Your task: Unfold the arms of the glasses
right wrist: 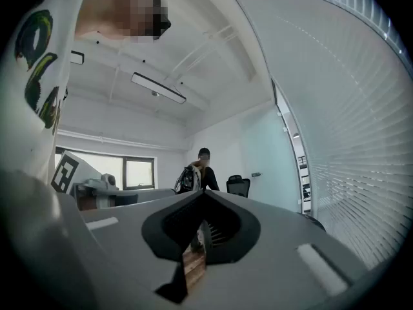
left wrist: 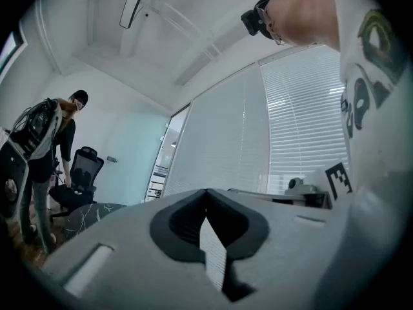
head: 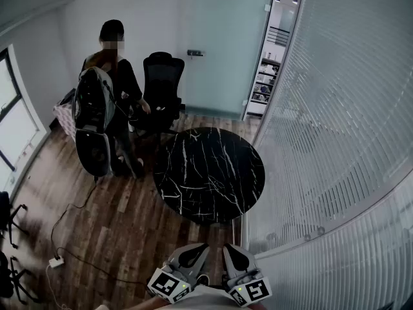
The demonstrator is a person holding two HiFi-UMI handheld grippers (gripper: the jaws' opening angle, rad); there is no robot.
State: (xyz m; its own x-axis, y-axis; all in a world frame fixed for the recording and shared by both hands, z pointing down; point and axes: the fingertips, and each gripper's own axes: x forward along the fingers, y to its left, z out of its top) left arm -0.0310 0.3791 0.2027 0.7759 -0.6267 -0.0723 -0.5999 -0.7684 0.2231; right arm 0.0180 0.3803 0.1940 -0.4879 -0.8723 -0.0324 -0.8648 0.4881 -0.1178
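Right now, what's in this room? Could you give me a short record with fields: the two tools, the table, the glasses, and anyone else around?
Left tool: shut, nothing in it
Right tool: shut, nothing in it
Table: round, black marble top, nothing seen on it
Glasses: not visible in any view
Other person: standing beyond the table, beside a black office chair
Floor: wood planks, with a power strip and its cable at the left
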